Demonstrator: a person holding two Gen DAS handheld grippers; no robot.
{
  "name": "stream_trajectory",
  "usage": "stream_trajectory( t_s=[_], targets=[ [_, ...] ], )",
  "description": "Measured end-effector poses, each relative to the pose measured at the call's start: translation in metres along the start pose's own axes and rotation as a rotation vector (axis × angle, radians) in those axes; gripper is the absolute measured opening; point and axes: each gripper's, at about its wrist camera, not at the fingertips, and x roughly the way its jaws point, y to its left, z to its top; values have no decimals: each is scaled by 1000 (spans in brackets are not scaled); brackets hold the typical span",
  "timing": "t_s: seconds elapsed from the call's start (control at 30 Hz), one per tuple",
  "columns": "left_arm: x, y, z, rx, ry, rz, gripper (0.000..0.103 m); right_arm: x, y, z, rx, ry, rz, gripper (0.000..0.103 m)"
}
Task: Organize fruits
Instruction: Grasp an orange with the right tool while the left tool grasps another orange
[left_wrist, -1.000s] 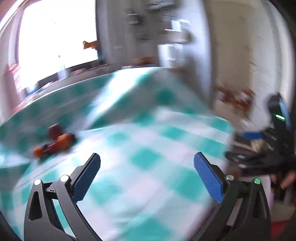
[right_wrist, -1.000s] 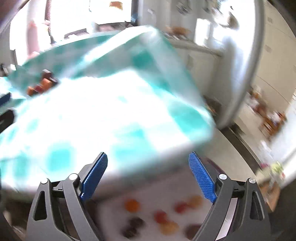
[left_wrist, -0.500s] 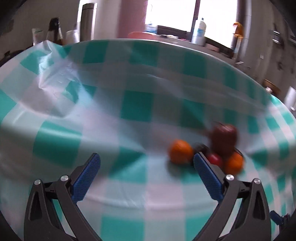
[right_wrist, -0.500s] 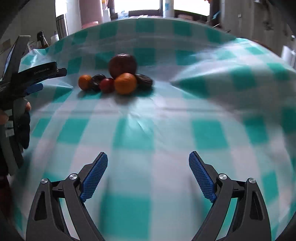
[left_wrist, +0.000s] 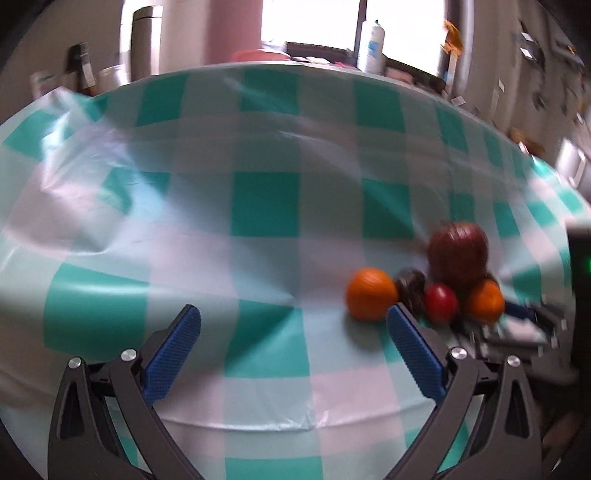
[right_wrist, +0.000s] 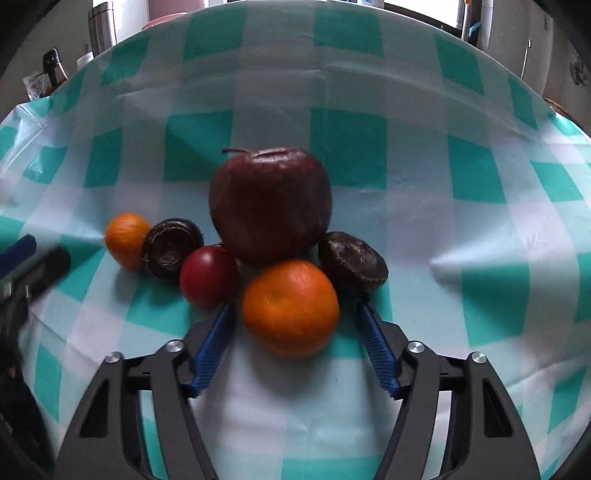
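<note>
A: What bounds the working area?
B: The surface (right_wrist: 480, 236) carries a teal-and-white checked cloth. In the left wrist view its far edge curves below a window, where a steel flask (left_wrist: 146, 40) and a white bottle (left_wrist: 371, 46) stand beyond it. The cloth is rumpled at far left; the near and right-hand stretches lie flat and bare.

A: Where do the fruits lie relative to each tool?
B: They form one tight cluster. The right tool (right_wrist: 293, 314) points down at it: the large orange (right_wrist: 290, 306) sits between the blue fingers (right_wrist: 216, 339), whose jaws are closing, with a gap visible on each side and no contact yet. The left tool (left_wrist: 291, 325) stands wide open and holds nothing; the cluster lies off its right finger, the small orange (left_wrist: 371, 293) nearest.

A: How do the fruits look?
B: A dark red apple (right_wrist: 269, 203), stem up, stands at the back. Against its front rest the large orange and a small red fruit (right_wrist: 208, 275). Two dark brown, rough-skinned round fruits flank these, one at left (right_wrist: 171, 247) touching the small orange, one at right (right_wrist: 352, 264) tilted beside the large orange. In the right wrist view the left tool appears blurred at the left border.
</note>
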Motion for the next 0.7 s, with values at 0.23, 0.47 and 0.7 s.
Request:
stream_trajectory(
  t_s=[0.23,0.47,0.7],
  targets=[
    [6,-23,-3,137,22,-25,95,-15,-22,-11,71,-59,77,44],
    [42,-33,2,241,95,-28,84,-26,-51,-29,193,-79,169,44],
    [65,-33,14,231,135,-57,71,-21,-54,-28,194,-67,181,44]
  ],
)
